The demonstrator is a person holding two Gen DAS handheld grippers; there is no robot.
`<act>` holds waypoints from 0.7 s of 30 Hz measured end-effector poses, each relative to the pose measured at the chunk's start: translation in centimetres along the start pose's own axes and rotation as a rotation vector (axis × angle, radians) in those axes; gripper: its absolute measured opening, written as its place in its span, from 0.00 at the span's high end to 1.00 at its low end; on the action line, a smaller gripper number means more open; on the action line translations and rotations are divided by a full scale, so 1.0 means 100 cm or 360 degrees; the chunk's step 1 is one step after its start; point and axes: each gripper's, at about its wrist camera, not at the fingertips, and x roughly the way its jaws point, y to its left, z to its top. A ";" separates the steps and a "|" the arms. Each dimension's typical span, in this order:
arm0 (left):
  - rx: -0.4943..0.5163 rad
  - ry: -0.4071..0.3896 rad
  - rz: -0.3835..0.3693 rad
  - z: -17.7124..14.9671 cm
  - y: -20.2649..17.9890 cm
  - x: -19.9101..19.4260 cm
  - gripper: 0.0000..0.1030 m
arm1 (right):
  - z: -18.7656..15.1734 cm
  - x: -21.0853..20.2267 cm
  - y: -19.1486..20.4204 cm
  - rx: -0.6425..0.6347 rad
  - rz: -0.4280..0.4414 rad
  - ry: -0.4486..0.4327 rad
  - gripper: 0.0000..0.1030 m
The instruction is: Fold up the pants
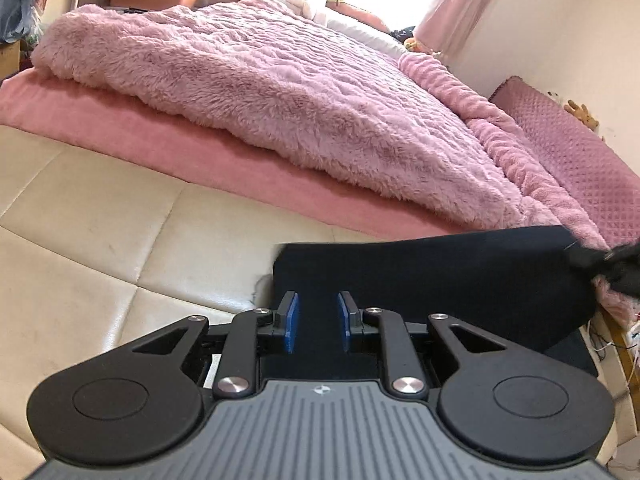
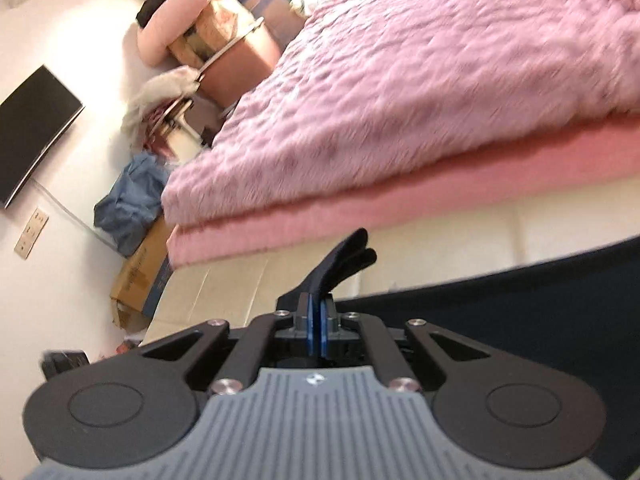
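Bed (image 1: pixel 100 216) filled both views, cream quilted base under pink sheet (image 1: pixel 168 148) and fluffy pink blanket (image 1: pixel 256 80). Pants (image 1: pixel 440 280), dark navy, lay spread on cream base at near edge, just beside sheet. Left gripper (image 1: pixel 317 320) hovered over pants' near end, jaws open, blue pads (image 1: pixel 292 322) apart with cloth showing between them. Right gripper (image 2: pixel 320 330) had jaws closed on pants (image 2: pixel 520 304), pinched fold sticking up beyond tips.
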 end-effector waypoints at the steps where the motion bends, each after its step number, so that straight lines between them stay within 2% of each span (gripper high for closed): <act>1: 0.0006 0.0007 -0.0012 -0.001 -0.003 0.001 0.78 | 0.009 -0.016 -0.004 -0.0010 -0.0022 -0.0018 1.00; 6: 0.0062 0.0060 -0.0075 -0.006 -0.028 0.012 0.78 | 0.045 -0.099 -0.037 0.0011 -0.0119 -0.0110 1.00; 13: 0.0242 0.0182 -0.0145 -0.018 -0.082 0.048 0.78 | 0.074 -0.183 -0.105 -0.0031 -0.0418 -0.0188 1.00; 16: 0.0291 0.0226 -0.0170 -0.022 -0.103 0.065 0.78 | 0.077 -0.203 -0.143 -0.0014 -0.0518 -0.0178 1.00; 21: 0.0374 0.0297 -0.0163 -0.030 -0.129 0.094 0.78 | 0.078 -0.204 -0.212 -0.0031 -0.0710 -0.0122 1.00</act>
